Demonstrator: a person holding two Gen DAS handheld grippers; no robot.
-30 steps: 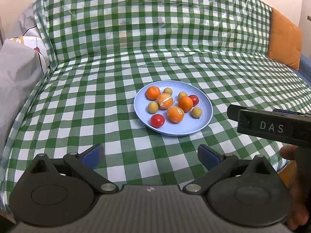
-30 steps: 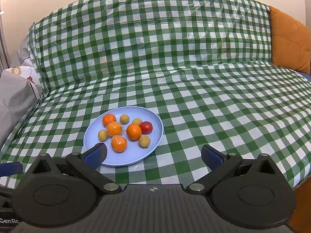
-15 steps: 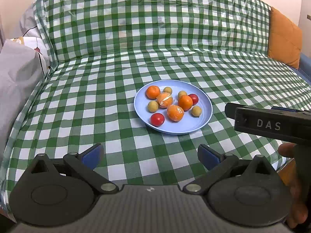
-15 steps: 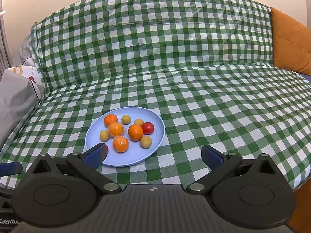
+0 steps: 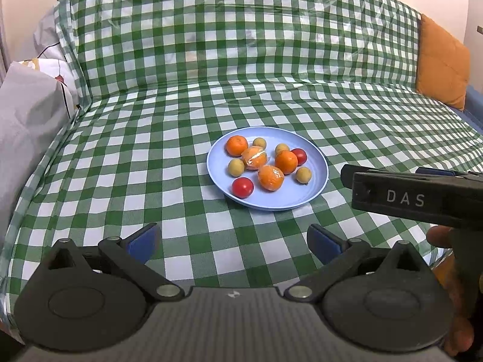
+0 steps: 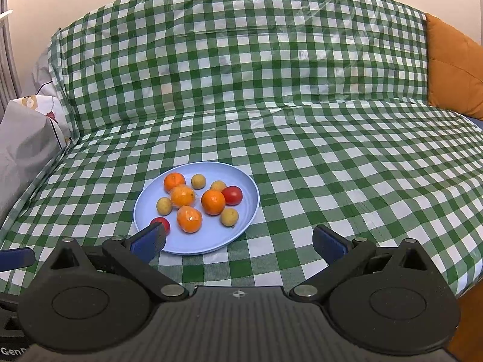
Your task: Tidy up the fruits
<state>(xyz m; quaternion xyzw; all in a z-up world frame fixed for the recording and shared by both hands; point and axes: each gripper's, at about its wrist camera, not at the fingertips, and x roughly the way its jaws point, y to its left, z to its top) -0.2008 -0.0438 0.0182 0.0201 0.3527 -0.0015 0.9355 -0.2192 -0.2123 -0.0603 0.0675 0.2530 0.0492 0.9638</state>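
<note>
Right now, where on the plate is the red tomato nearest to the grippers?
In the left wrist view, that tomato lies at the near-left edge of the blue plate, just left of a wrapped orange.

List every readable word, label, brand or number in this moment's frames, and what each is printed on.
"DAS": white letters on the side of the right claw, seen from the left wrist view.
"Gen": start of a word cut off by the frame edge, on the black device at the lower left of the right wrist view.
The small logo on each claw body is a symbol, not text.
Plate, fruit and cloth carry no text.
</note>
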